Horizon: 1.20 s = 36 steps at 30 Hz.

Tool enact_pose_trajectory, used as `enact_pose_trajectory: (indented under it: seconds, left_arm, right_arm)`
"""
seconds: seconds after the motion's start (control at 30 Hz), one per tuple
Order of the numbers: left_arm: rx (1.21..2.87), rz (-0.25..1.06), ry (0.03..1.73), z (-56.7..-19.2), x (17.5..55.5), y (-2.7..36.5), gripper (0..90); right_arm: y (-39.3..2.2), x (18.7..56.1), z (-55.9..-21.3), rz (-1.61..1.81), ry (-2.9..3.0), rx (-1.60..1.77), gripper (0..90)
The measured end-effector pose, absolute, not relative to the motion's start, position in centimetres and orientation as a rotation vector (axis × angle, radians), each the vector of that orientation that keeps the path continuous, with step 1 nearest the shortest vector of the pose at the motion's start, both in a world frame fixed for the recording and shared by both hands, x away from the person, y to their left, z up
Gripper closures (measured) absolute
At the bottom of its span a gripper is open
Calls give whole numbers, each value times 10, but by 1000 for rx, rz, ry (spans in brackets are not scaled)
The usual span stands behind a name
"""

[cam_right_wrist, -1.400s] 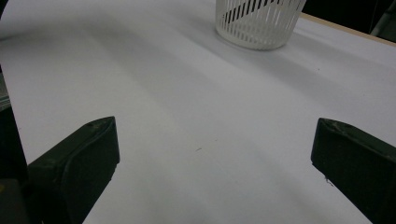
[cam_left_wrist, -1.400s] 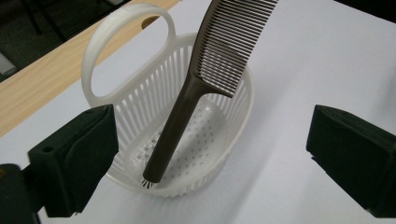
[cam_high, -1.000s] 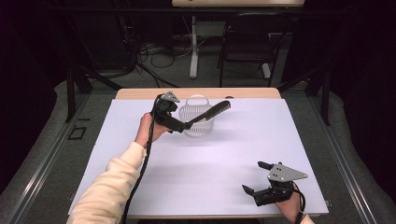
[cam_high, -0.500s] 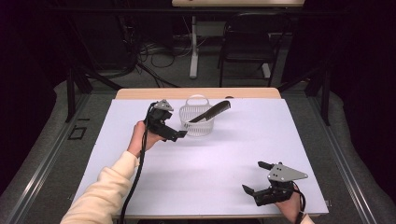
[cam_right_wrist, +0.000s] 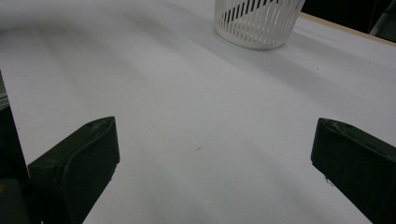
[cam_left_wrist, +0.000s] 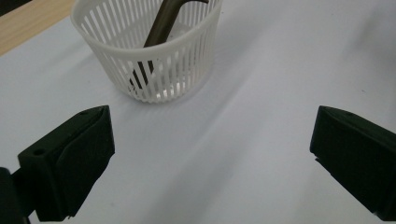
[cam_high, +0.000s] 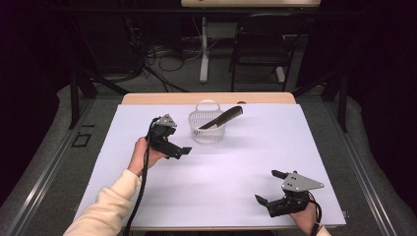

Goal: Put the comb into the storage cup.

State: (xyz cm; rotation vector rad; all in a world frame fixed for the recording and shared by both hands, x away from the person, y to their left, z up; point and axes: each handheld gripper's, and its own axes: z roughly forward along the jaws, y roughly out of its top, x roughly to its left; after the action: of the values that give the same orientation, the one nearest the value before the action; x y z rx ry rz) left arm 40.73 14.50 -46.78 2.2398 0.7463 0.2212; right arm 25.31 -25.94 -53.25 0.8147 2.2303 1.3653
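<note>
While the left gripper [cam_high: 183,152] hangs with jaws spread and empty | comb [cam_high: 222,118] leans in white slatted basket [cam_high: 207,129], upper centre, long axis rising toward upper right | basket just up-right of left jaws | right gripper [cam_high: 268,188] spread too, lower right, well apart.
</note>
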Motion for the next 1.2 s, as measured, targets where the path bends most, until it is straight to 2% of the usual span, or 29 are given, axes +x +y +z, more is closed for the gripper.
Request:
enact_pose_trajectory:
  seconds: [0.43, 1.2]
  left_arm:
    - [2243, 224, 772, -474, 383, 157, 0]
    - [2176, 247, 845, -514, 331, 181, 0]
  right_arm:
    - [-259, 253, -533, 1365, 2231, 816, 8]
    - [-259, 253, -533, 1365, 2229, 818, 8]
